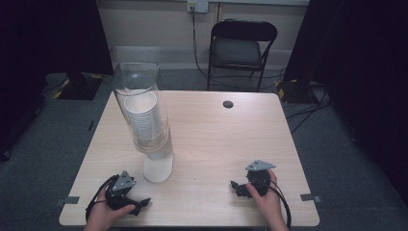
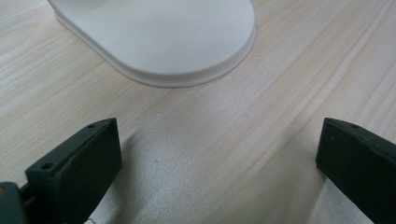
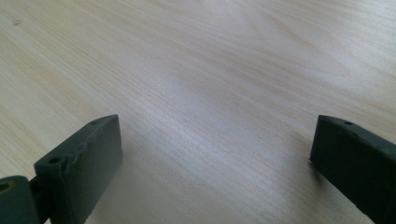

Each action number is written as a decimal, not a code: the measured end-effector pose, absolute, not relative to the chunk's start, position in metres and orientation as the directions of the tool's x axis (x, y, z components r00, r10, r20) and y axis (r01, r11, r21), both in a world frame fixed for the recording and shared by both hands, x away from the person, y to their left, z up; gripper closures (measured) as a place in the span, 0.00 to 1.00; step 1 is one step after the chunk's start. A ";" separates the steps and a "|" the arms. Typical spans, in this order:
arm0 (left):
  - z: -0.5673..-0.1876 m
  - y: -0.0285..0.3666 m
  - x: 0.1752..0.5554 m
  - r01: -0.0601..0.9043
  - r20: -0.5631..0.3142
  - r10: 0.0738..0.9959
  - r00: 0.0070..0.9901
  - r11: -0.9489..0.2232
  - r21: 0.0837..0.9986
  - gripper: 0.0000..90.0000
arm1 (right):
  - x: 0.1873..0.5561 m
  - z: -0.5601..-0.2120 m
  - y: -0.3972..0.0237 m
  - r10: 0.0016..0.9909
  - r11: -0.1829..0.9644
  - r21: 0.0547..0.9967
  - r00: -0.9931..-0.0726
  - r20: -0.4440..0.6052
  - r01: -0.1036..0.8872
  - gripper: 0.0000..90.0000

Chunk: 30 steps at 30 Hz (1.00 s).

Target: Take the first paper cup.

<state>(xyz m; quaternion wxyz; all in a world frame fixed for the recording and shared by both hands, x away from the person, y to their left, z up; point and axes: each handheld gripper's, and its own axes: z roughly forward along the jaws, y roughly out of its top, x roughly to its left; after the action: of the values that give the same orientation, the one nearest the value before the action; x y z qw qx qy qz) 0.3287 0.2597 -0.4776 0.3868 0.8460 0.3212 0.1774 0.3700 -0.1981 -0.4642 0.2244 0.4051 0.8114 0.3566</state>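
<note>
A clear cylinder dispenser (image 1: 140, 108) holding a stack of white paper cups (image 1: 143, 119) stands on a white base (image 1: 158, 167) at the table's left middle. My left gripper (image 1: 140, 204) rests near the front left edge, just below that base, jaws wide apart over bare wood. In the left gripper view the white base (image 2: 163, 37) lies ahead of the open gripper (image 2: 219, 158). My right gripper (image 1: 236, 188) rests at the front right, held by a hand, pointing left. In the right gripper view the right gripper (image 3: 215, 154) stands open with wood grain between its jaws.
The wooden table (image 1: 216, 139) has a round cable hole (image 1: 228, 104) near its far edge. A black folding chair (image 1: 240, 48) stands behind the table. Dark curtains flank both sides, and cables run over the grey carpet.
</note>
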 end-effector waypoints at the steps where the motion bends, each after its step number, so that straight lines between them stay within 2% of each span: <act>1: -0.478 0.260 0.329 0.406 0.052 0.681 0.730 -0.494 0.769 0.00 | 0.370 -0.464 -0.198 0.817 0.418 0.760 -0.571 -0.075 0.497 0.02; 9: -0.477 0.259 0.327 0.405 0.059 0.692 0.719 -0.487 0.774 0.02 | 0.370 -0.464 -0.198 0.818 0.418 0.760 -0.570 -0.076 0.498 0.02; 10: -0.476 0.259 0.326 0.403 0.060 0.695 0.717 -0.484 0.776 0.05 | 0.370 -0.464 -0.198 0.818 0.418 0.759 -0.570 -0.077 0.498 0.02; 12: -0.476 0.257 0.325 0.396 0.055 0.702 0.710 -0.463 0.793 0.19 | 0.370 -0.464 -0.198 0.818 0.418 0.760 -0.570 -0.076 0.498 0.02; 13: -0.475 0.257 0.325 0.396 0.060 0.702 0.710 -0.468 0.790 0.21 | 0.370 -0.464 -0.198 0.818 0.418 0.760 -0.570 -0.076 0.498 0.02; 15: -0.473 0.256 0.323 0.389 0.072 0.705 0.705 -0.469 0.793 0.17 | 0.370 -0.464 -0.198 0.818 0.418 0.759 -0.570 -0.076 0.498 0.02; 18: -0.467 0.256 0.322 0.386 0.051 0.704 0.708 -0.447 0.807 0.18 | 0.370 -0.464 -0.198 0.818 0.418 0.759 -0.570 -0.077 0.498 0.02; 25: -0.443 0.255 0.325 0.363 -0.033 0.758 0.651 -0.273 0.891 0.18 | 0.370 -0.464 -0.198 0.818 0.419 0.759 -0.570 -0.077 0.498 0.02; 30: -0.434 0.248 0.329 0.345 -0.036 0.768 0.640 -0.245 0.906 0.19 | 0.370 -0.464 -0.198 0.818 0.418 0.759 -0.570 -0.076 0.498 0.02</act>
<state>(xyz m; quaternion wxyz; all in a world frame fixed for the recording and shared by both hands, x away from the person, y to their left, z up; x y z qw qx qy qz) 0.3292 0.2480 -0.4335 0.4931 0.7594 0.3663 0.2144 0.3700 -0.1981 -0.4640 0.2247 0.4054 0.8116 0.3556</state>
